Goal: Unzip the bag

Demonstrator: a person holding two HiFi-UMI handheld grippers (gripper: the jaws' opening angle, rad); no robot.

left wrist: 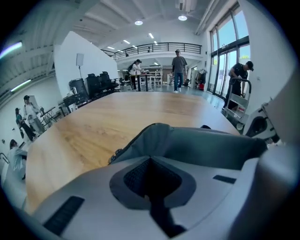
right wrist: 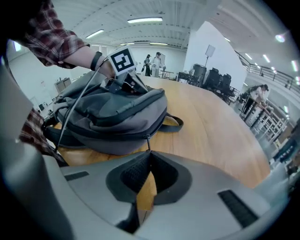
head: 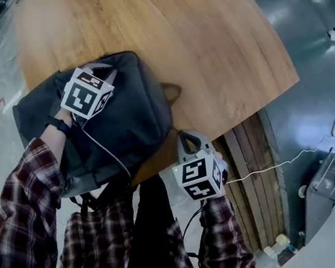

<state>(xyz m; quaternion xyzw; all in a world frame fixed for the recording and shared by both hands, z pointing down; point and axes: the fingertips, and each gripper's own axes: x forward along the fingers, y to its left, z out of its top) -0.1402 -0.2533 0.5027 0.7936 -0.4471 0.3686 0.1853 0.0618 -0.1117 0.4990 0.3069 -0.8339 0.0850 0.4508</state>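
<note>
Bag [head: 126, 118] sits at the 8 o'clock edge of the surface [head: 187, 34], partly overhanging. Left claw [left wrist: 150, 158] is clenched, apparently on a fabric fold on the bag's top. Right claw [right wrist: 149, 153] is clamped on the zipper pull [right wrist: 147, 142] at the bag's 4 o'clock. Risks: the thin pull slips free, or a weak left anchor lets the bag drag off the edge.

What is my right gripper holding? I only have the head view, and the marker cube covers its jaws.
Observer: The right gripper has its jaws shut on the zipper pull at the side of the backpack.
Operator: And the left one?
Observer: The left gripper is shut on a raised fold of the backpack's fabric.
Operator: Is the zip open yet?
Observer: No; in the right gripper view the zip line beside the pull looks closed.
</note>
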